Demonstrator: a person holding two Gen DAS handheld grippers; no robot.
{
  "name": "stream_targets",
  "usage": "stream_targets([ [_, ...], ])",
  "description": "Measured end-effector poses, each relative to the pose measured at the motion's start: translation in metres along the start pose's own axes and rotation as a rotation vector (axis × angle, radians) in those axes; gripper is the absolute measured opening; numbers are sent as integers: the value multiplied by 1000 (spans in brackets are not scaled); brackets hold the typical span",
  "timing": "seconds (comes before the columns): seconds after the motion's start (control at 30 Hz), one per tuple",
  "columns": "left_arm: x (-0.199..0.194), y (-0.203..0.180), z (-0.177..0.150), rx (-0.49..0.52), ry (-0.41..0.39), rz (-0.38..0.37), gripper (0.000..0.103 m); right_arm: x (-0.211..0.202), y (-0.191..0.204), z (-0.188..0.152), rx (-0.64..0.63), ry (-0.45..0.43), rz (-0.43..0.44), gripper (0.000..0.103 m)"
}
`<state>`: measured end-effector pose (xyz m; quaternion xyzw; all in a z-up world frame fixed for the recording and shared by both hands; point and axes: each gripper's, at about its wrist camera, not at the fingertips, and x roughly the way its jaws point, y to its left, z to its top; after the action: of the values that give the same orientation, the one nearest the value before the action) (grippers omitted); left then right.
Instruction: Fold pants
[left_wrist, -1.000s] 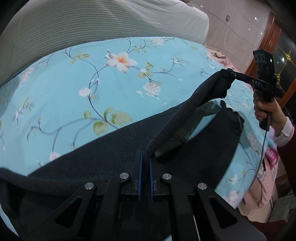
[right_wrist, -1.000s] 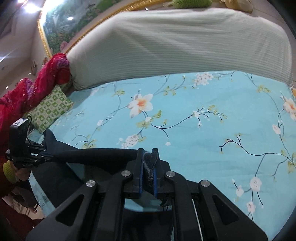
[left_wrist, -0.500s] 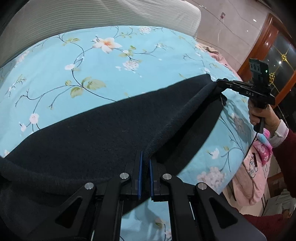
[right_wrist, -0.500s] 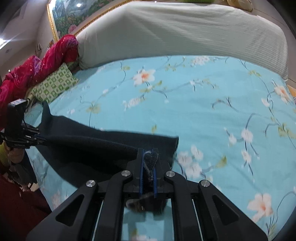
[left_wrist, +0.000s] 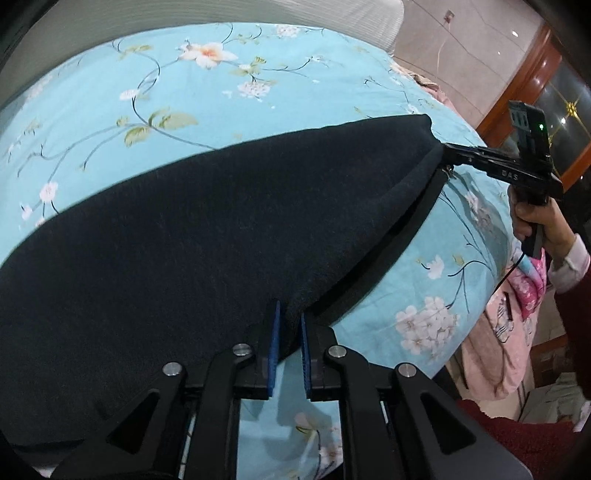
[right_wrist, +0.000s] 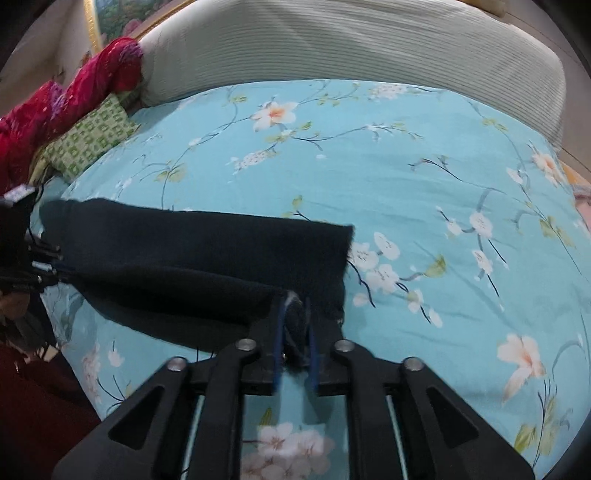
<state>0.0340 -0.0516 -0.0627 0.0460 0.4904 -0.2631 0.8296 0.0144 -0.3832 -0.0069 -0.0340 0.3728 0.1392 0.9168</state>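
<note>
On the floral bedsheet (left_wrist: 110, 96), the dark pants (left_wrist: 184, 240) lie spread. Left gripper (left_wrist: 288, 339) pinches 1 edge; right gripper (right_wrist: 295, 332) pinches the opposite end. Right gripper lettering resembles "DAS".

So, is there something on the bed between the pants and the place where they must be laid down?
Nothing visible. Both grippers, left gripper and right gripper, already pinch the dark pants. The floral sheet beyond the cloth is bare; the green pillow lies far off at the side.
</note>
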Motion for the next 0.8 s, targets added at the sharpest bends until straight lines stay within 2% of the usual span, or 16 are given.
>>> stream_targets([
  [0.07, 0, -1, -4, -4, -2, -14, 16, -7, -2, -3, 36, 1, -42, 45],
  [0.1, -2, -1, -6, -9, -3, -23, 19, -13, -3, -5, 51, -14, -52, 46],
  [0.2, -6, -2, -10, -28, -6, -34, 29, -31, 0, -8, 108, -73, -46, 46],
  [0.3, -15, 2, -19, -70, -17, -38, 33, -42, 12, -8, 138, -126, -35, 46],
  [0.4, -25, 13, -33, -129, -30, -27, 37, -43, 33, -7, 149, -163, 33, 46],
  [0.6, -56, 63, -69, -339, -66, 11, 38, -12, 98, 0, 79, -136, 192, 46],
  [0.8, -95, 137, -111, -635, -154, 54, 38, 27, 167, 9, -32, -75, 312, 46],
])
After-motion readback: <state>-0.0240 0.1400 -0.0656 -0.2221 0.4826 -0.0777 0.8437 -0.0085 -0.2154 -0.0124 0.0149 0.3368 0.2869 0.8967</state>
